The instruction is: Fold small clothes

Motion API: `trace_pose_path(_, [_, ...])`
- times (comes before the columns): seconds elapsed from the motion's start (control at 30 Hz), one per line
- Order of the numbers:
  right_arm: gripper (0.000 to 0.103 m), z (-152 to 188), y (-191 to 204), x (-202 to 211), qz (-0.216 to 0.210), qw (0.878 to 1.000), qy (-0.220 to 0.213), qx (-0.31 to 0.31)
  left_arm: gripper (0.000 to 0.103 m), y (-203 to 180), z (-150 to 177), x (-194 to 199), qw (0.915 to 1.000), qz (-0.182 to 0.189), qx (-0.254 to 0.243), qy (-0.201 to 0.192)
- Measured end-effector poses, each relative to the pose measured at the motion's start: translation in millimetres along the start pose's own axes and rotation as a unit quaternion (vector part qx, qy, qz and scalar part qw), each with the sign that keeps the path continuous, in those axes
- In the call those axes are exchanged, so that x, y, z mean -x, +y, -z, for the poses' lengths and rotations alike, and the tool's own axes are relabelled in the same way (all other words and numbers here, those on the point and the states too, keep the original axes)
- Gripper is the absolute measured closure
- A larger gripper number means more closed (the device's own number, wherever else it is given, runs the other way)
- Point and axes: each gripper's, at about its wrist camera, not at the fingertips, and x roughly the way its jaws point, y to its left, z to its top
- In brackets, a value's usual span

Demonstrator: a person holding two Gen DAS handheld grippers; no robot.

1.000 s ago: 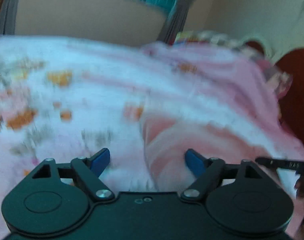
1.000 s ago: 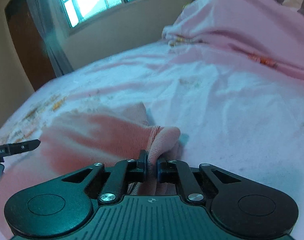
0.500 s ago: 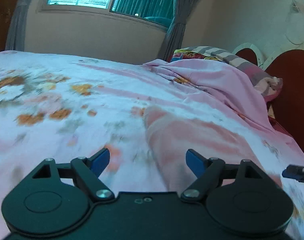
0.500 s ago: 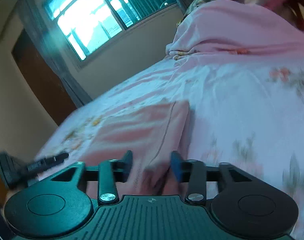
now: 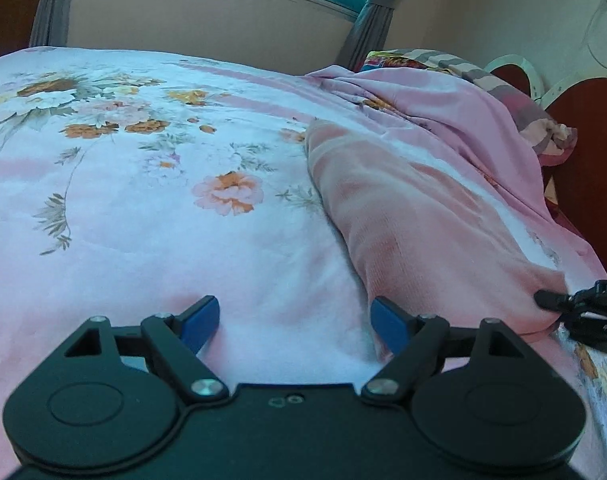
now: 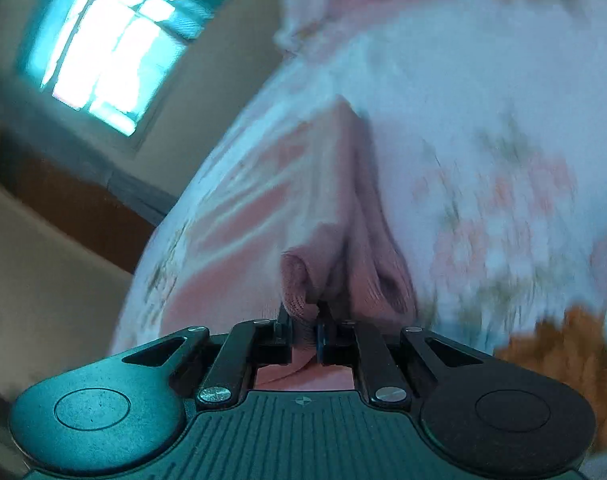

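The right gripper (image 6: 303,326), at bottom centre of its blurred view, has just closed its jaws and now pinches a bunched corner of the pink garment (image 6: 335,240), the cloth puckering up from the pads. The left gripper (image 5: 293,322), low in its own frame, stands wide apart with nothing between its blue pads (image 5: 201,318), poised over the floral bedsheet (image 5: 143,200) just left of the garment (image 5: 403,208), which runs from frame centre toward the lower right. The step in hand appears to be gripping an end for a fold; next, the left gripper likely needs a hold on the near edge. Motion blur smears the right view, and the garment's far edge and type are hard to make out.
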Motion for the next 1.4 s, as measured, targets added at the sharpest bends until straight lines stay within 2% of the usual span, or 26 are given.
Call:
trace_pose_path(0.13, [0.093,2.0,36.9,27.4,0.014,0.991,-0.022,0.128,0.022,-4.2,4.7,4.0,0.9999,-0.002,-0.015,-0.002])
trace_pose_path(0.2, [0.093,3.8,35.4,23.8,0.045,0.987,-0.01,0.152,0.022,-6.0,9.1,-3.0,0.9993,-0.019,-0.031,0.007])
trace_pose_path(0.27, [0.092,10.6,13.4,1.0,0.083,0.985,0.038,0.143,0.022,-8.7,10.6,-5.0,0.9987,-0.025,-0.044,0.01])
trace_pose_path(0.3, [0.092,13.9,4.5,-2.8,0.071,0.988,0.043,0.131,0.022,-10.3,9.3,-2.6,0.9983,-0.028,-0.05,0.011])
trace_pose_path(0.33, [0.091,13.3,1.0,5.7,0.062,0.99,0.026,0.123,0.024,-11.3,7.4,2.8,0.9979,-0.031,-0.055,0.008])
trace_pose_path(0.4, [0.091,12.2,4.3,31.6,0.078,0.989,-0.026,0.123,0.022,-9.5,2.7,23.7,0.9974,-0.027,-0.058,-0.032])
trace_pose_path(0.47, [0.091,12.2,16.5,51.7,0.096,0.98,-0.079,0.157,0.022,-12.2,-5.7,35.2,0.9958,-0.018,-0.062,-0.065])
trace_pose_path(0.53, [0.091,10.6,31.9,52.0,0.096,0.971,-0.103,0.194,0.022,-21.9,-15.7,30.4,0.9946,-0.011,-0.069,-0.077])
trace_pose_path(0.6, [0.091,11.7,48.0,39.7,0.093,0.96,-0.105,0.244,0.022,-33.9,-23.4,13.7,0.9948,-0.002,-0.074,-0.07])
trace_pose_path(0.63, [0.091,19.2,54.3,29.8,0.105,0.951,-0.099,0.275,0.02,-38.2,-23.7,1.1,0.9956,-0.009,-0.075,-0.056])
trace_pose_path(0.67, [0.091,24.4,52.6,12.6,0.129,0.942,-0.074,0.3,0.02,-40.8,-21.4,-20.0,0.9958,-0.03,-0.084,-0.018])
trace_pose_path(0.7, [0.09,26.6,42.3,-9.9,0.163,0.94,-0.021,0.299,0.019,-37.8,-17.7,-36.1,0.9958,-0.036,-0.082,0.016])
trace_pose_path(0.73, [0.088,25.8,30.6,-20.6,0.164,0.945,0.003,0.282,0.02,-32.5,-16.6,-38.6,0.9971,-0.029,-0.067,0.022])
trace_pose_path(0.8, [0.087,16.5,37.0,-10.4,0.15,0.948,-0.004,0.28,0.02,-32.8,-24.7,-23.6,0.9967,-0.026,-0.077,-0.005])
trace_pose_path(0.83, [0.088,10.9,44.2,-1.4,0.136,0.948,-0.031,0.285,0.022,-35.0,-30.3,-15.7,0.995,-0.032,-0.089,-0.034])
trace_pose_path(0.9, [0.088,-3.6,56.2,2.8,0.11,0.947,-0.074,0.292,0.022,-37.7,-45.1,-16.7,0.9942,-0.013,-0.087,-0.062])
trace_pose_path(1.0, [0.087,-25.1,65.1,-27.5,0.106,0.944,-0.081,0.3,0.021,-50.1,-69.5,-54.4,0.9949,-0.012,-0.093,-0.035])
trace_pose_path(1.07, [0.088,-27.6,53.9,-61.3,0.133,0.938,-0.048,0.318,0.019,-51.0,-70.9,-86.9,0.9941,-0.014,-0.107,0.002])
trace_pose_path(1.1, [0.087,-29.9,39.7,-82.9,0.157,0.935,-0.012,0.318,0.018,-47.7,-70.4,-94.9,0.9942,-0.011,-0.106,0.012])
trace_pose_path(1.13, [0.086,-31.8,26.4,-88.0,0.15,0.938,0.004,0.314,0.018,-46.6,-74.8,-96.5,0.9948,-0.008,-0.1,0.016])
trace_pose_path(1.2, [0.085,-37.6,31.6,-74.3,0.142,0.938,-0.005,0.315,0.018,-52.7,-83.2,-89.6,0.993,-0.018,-0.117,0.006])
trace_pose_path(1.27, [0.085,-42.9,39.4,-61.0,0.123,0.938,-0.039,0.321,0.02,-59.0,-84.1,-83.6,0.9892,-0.027,-0.144,-0.012])
trace_pose_path(1.4, [0.085,-55.3,55.0,-69.4,0.117,0.941,-0.053,0.314,0.02,-67.7,-84.8,-89.6,0.9865,-0.03,-0.161,-0.008])
